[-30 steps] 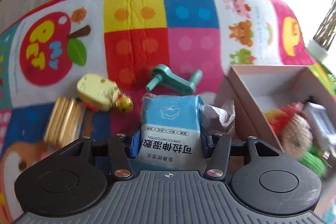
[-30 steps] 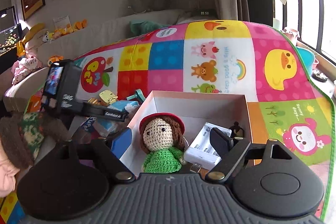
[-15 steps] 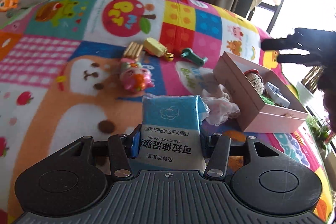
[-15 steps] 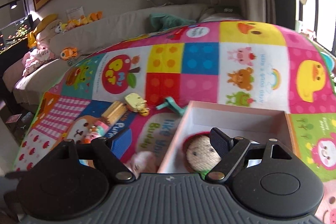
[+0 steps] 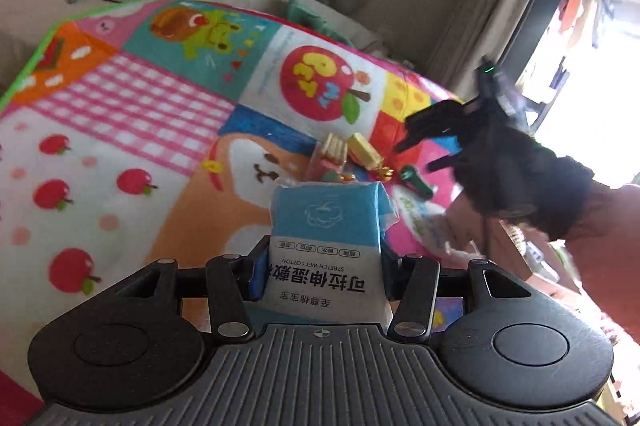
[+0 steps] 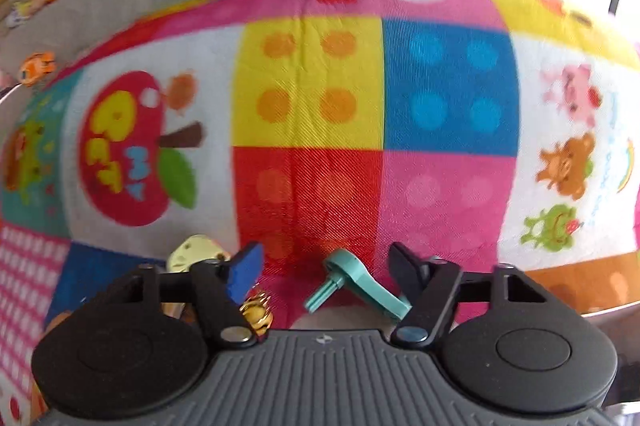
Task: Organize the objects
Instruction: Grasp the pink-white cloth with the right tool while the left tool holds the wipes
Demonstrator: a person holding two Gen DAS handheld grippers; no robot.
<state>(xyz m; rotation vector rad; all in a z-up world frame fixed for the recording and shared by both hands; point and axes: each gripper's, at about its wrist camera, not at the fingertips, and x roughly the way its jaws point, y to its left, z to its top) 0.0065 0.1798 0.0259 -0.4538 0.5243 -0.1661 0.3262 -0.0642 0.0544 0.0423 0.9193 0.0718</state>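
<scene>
Behind the left gripper (image 5: pixel 325 258), clamped on a blue wipes pack (image 5: pixel 326 238), toys hide, while the right gripper (image 6: pixel 326 264), jaws just narrowing yet apart, frames a teal handle (image 6: pixel 356 286) untouched.

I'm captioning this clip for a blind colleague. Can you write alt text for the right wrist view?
The right hand-held gripper, its jaws just narrowed but pressing on nothing, hangs over a teal plastic crank-shaped part lying between its fingers on a colourful patchwork play mat. A pale yellow toy and a small gold bell lie by the left finger.
</scene>
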